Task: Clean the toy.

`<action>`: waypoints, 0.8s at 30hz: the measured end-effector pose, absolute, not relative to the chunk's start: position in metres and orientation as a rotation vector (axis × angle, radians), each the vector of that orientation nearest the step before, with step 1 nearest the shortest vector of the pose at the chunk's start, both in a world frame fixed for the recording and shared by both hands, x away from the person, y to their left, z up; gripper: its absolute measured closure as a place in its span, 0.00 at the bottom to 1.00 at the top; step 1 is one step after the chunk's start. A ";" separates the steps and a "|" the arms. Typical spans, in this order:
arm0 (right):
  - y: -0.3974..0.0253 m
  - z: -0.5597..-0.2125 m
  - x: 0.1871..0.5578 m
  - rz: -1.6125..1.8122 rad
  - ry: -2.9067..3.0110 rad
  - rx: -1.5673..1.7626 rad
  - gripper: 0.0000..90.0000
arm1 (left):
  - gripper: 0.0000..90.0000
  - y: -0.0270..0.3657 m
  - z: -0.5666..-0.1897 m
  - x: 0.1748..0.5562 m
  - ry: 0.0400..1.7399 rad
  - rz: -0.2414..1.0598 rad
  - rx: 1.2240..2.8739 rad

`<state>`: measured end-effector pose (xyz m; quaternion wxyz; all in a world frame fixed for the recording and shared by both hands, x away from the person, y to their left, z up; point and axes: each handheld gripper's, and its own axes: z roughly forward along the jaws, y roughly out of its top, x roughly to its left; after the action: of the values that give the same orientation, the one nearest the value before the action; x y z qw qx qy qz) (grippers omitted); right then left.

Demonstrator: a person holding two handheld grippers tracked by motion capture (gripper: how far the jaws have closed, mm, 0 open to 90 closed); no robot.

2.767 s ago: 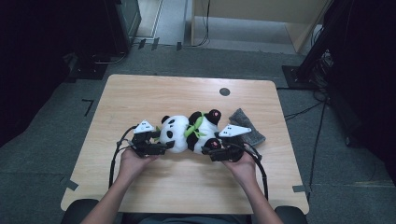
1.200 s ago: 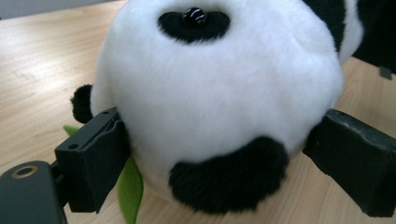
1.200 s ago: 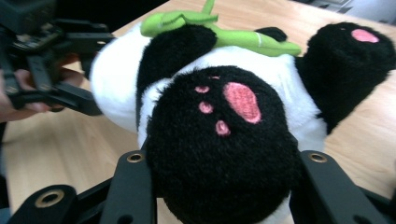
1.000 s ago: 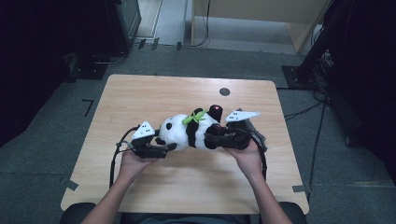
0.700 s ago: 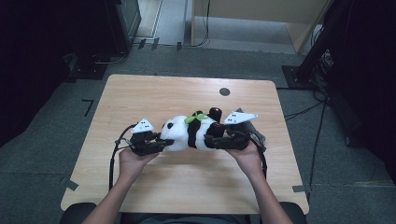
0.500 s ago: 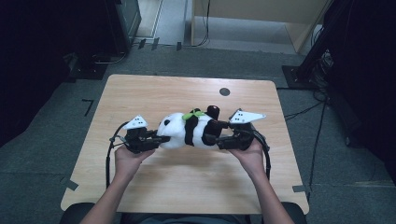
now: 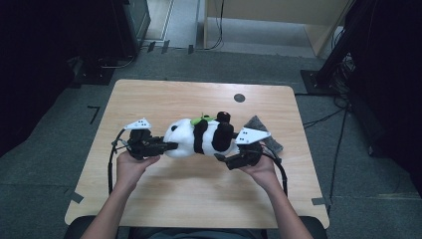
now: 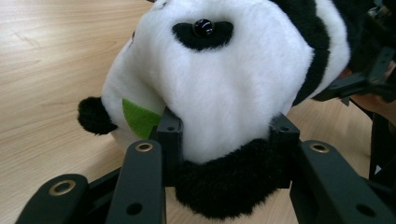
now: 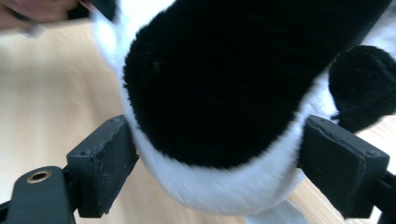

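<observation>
I see the panda (image 7: 199,137) lying lengthwise across the middle of the table (image 7: 164,99), head to my left, rear to my right. My left gripper (image 7: 166,146) sits at its left end, jaws on either side of the head. My right gripper (image 7: 222,157) sits at its right end, jaws on either side of the rear. A cloth (image 7: 263,132) lies on the table just behind my right hand (image 7: 260,167), right of the panda. A round mark (image 7: 239,97) lies farther back, behind the panda.

Black grippers (image 7: 171,146) with grey three-cornered plates, brass-ringed screw holes, black cables.
</observation>
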<state>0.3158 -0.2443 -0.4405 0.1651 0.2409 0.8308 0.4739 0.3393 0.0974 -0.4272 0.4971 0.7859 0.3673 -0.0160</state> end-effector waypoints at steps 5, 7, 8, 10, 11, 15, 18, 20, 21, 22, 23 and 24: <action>-0.237 -0.443 0.313 1.180 2.334 0.692 0.32 | 0.65 0.086 -0.427 0.333 0.877 -0.010 1.911; -0.239 -0.439 0.312 1.191 2.330 0.703 0.43 | 0.60 0.085 -0.428 0.333 0.876 0.044 1.910; -0.241 -0.436 0.311 1.201 2.325 0.707 0.47 | 0.54 0.084 -0.429 0.331 0.864 0.095 1.911; -0.242 -0.432 0.310 1.202 2.319 0.726 0.49 | 0.43 0.081 -0.430 0.330 0.828 0.171 1.922; -0.243 -0.431 0.310 1.193 2.320 0.731 0.50 | 0.36 0.081 -0.432 0.331 0.810 0.184 1.917; -0.251 -0.427 0.314 1.234 2.332 0.809 0.51 | 0.23 0.085 -0.437 0.328 0.745 0.249 1.870; -0.260 -0.424 0.316 1.250 2.329 0.889 0.52 | 0.24 0.090 -0.438 0.329 0.753 0.232 1.887; -0.267 -0.424 0.317 1.260 2.316 0.937 0.53 | 0.24 0.096 -0.443 0.330 0.765 0.219 1.890; -0.271 -0.423 0.317 1.266 2.310 0.966 0.53 | 0.24 0.099 -0.446 0.331 0.769 0.194 1.888; -0.273 -0.422 0.318 1.276 2.301 0.994 0.54 | 0.24 0.101 -0.448 0.331 0.776 0.175 1.887; -0.275 -0.422 0.318 1.286 2.297 1.017 0.54 | 0.24 0.102 -0.451 0.331 0.778 0.159 1.881; -0.277 -0.421 0.318 1.298 2.288 1.039 0.55 | 0.24 0.102 -0.452 0.330 0.771 0.152 1.879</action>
<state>0.3182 -0.2770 -0.4207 0.1560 0.3629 0.7991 0.4532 0.3295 0.1016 -0.4520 0.5249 0.7852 0.3223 0.0636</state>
